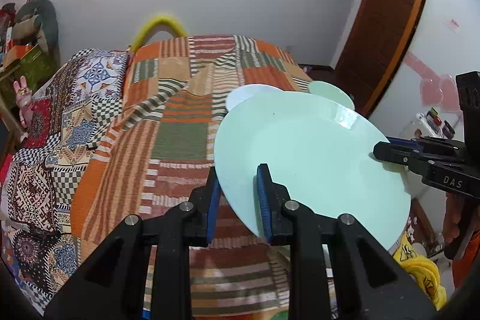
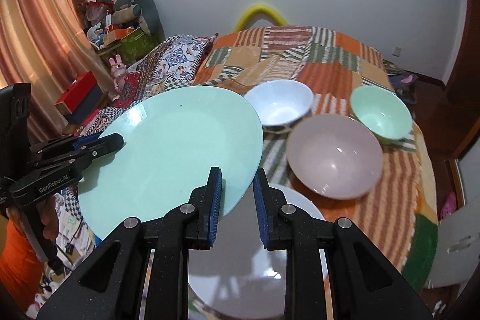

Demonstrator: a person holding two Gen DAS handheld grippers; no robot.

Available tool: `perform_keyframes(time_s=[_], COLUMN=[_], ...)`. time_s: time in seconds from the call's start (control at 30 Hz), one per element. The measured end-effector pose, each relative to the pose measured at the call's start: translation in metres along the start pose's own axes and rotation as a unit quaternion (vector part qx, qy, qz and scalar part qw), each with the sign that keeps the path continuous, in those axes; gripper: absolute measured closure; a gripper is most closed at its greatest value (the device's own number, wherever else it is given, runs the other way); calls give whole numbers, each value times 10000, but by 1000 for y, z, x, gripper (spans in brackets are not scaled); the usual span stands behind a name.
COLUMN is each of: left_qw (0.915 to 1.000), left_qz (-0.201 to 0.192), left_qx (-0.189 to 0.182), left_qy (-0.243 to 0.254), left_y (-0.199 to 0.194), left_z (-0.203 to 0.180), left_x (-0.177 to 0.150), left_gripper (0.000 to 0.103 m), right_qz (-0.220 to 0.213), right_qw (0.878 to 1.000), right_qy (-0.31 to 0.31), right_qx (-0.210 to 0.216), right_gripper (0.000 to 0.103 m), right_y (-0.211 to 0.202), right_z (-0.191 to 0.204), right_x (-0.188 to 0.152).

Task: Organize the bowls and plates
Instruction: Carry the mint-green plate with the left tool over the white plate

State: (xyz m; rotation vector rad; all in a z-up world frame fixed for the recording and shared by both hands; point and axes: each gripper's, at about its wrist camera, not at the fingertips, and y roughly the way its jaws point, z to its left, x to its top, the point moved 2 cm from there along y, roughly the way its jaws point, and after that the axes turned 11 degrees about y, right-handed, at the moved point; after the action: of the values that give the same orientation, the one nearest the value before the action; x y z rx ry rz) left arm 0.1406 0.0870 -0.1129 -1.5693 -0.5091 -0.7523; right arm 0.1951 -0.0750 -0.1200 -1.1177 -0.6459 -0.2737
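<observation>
A large mint-green plate [image 1: 309,158] hangs in the air above the bed, held at both sides. My left gripper [image 1: 238,194] has its jaws around the plate's near edge and is shut on it. My right gripper [image 2: 237,191] grips the plate [image 2: 177,146] on its right edge; it also shows in the left wrist view [image 1: 382,150] at the plate's far side. On the bedspread lie a white bowl [image 2: 280,105], a pink bowl [image 2: 334,155] and a green bowl [image 2: 381,113]. A white plate [image 2: 240,269] lies under my right gripper.
The bed carries an orange striped patchwork spread [image 1: 168,140] and a patterned quilt [image 1: 60,146] at the left. Boxes and stuffed toys [image 2: 126,29] stand against the wall by the curtain. A wooden door [image 1: 387,20] is at the right.
</observation>
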Motion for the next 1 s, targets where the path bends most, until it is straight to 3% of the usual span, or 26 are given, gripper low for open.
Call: perform_keyframes(time_s=[0.37, 1.0], left_qw=[9993, 9944], left_qz=[251, 957], left_qx=[-193, -360], left_qy=[191, 270], left_y=[11, 58], left_z=[-47, -74], left_x=[-17, -53], left_gripper=[79, 78], right_qz=[21, 486], right_qw=[9994, 9960], right_qy=[327, 723], right_qx=[-113, -210], right_gripper=[83, 83], right_y=[-19, -2], right_z=[-34, -70], right_x=[-34, -80])
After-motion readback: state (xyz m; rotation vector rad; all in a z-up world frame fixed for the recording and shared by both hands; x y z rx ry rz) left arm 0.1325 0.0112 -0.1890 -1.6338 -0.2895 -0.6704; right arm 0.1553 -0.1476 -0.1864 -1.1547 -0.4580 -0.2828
